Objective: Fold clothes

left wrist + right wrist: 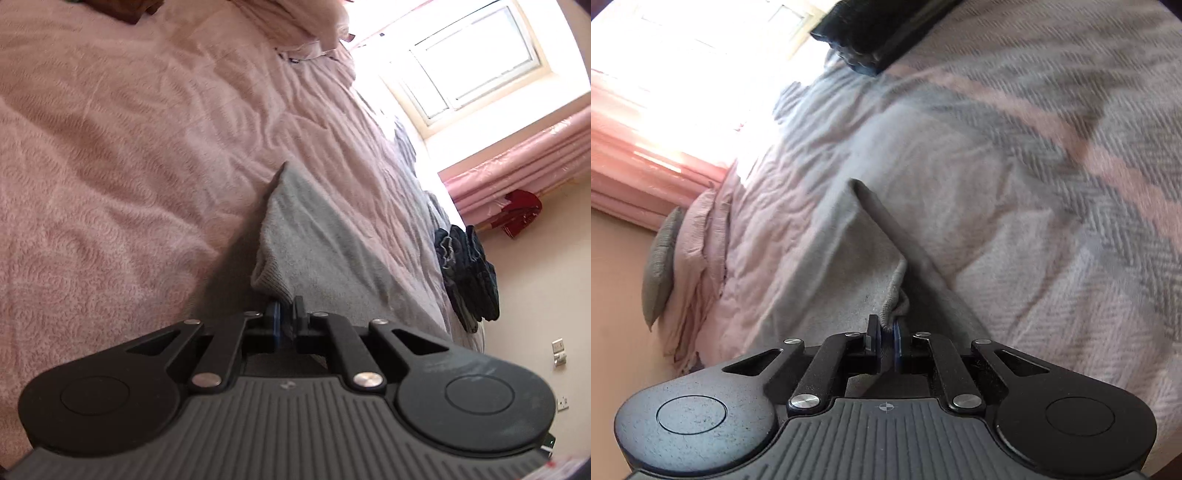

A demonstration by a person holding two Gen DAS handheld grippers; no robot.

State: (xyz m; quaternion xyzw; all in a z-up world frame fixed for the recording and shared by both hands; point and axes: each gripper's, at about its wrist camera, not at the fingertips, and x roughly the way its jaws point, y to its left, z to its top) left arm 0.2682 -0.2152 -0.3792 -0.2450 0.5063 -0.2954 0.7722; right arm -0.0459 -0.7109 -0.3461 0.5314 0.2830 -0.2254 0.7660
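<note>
Left gripper is pinching the ribbed edge of a grey knit garment, jaws clamped. Right gripper is clamping another ribbed edge, probably the same garment. It is lying across the pink bedspread, dark clothes pile far right.

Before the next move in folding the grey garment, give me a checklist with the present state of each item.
1. Left gripper pinching the grey garment at its ribbed edge: ok.
2. Right gripper pinching the garment's hem: ok.
3. Cloth bunched unevenly in either grip: cannot tell.
4. Bedspread beyond the garment free for laying it down: ok.
5. Dark clothes at the bed's edge clear of the garment: ok.
</note>
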